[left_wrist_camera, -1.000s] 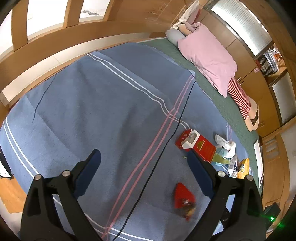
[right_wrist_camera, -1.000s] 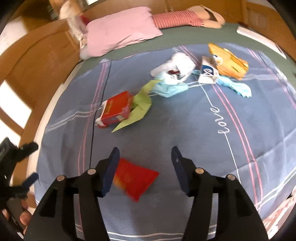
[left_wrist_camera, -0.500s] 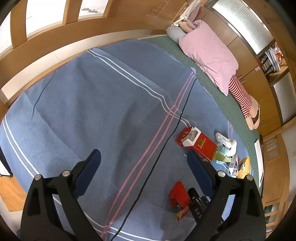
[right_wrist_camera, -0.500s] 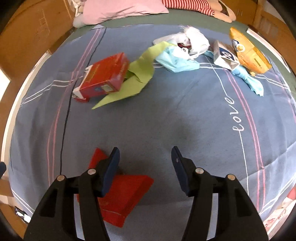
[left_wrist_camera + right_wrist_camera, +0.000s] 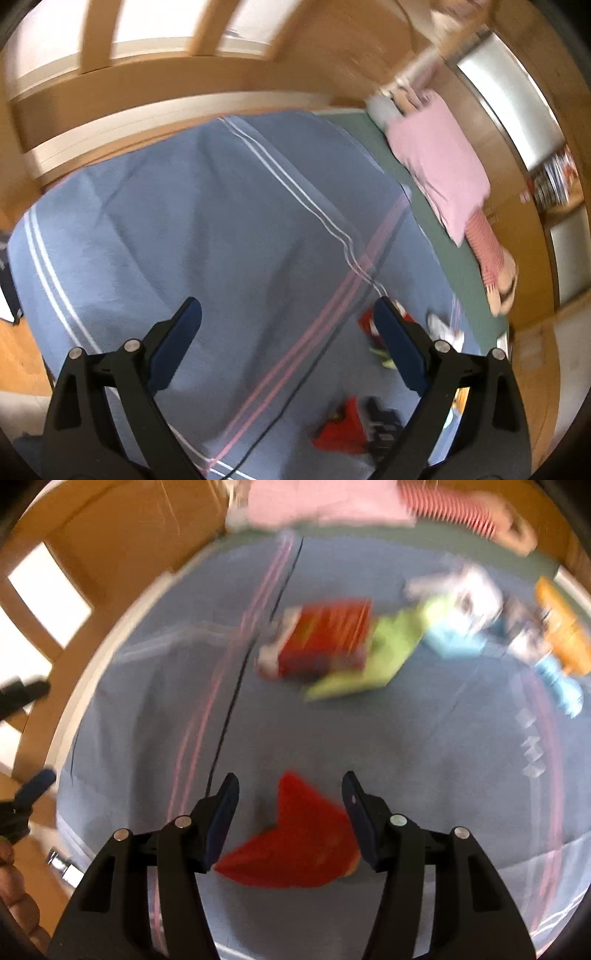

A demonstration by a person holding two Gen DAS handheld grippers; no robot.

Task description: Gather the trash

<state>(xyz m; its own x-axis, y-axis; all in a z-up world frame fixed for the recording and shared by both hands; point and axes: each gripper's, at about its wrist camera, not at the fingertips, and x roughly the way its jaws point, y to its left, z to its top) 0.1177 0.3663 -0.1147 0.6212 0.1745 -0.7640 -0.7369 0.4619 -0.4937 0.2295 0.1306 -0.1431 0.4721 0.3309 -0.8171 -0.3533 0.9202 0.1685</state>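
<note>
Right wrist view: the right gripper (image 5: 290, 794) hangs with its jaws spread wide over a red wrapper (image 5: 295, 843) lying flat on the blue bed cover (image 5: 406, 746). The wrapper sits between the two fingers and slightly toward 6 o'clock of their tips, its pointed end aimed at 12 o'clock and its broad edge running from 8 o'clock to 4 o'clock; no contact can be confirmed through the motion blur. Farther off at 12 o'clock lies a red box (image 5: 325, 642) on a green sheet of paper (image 5: 373, 661), with white, light-blue and orange scraps scattered toward 2 o'clock.

From the left wrist camera, the left gripper (image 5: 288, 317) is likewise spread apart and holds nothing, hovering over bare bed cover; the same red wrapper (image 5: 341, 428) appears at its 5 o'clock, well apart. The right gripper is plainly the nearer one, and the likely next step is a short descent and a closing of its jaws across the wrapper's narrow upper part.
</note>
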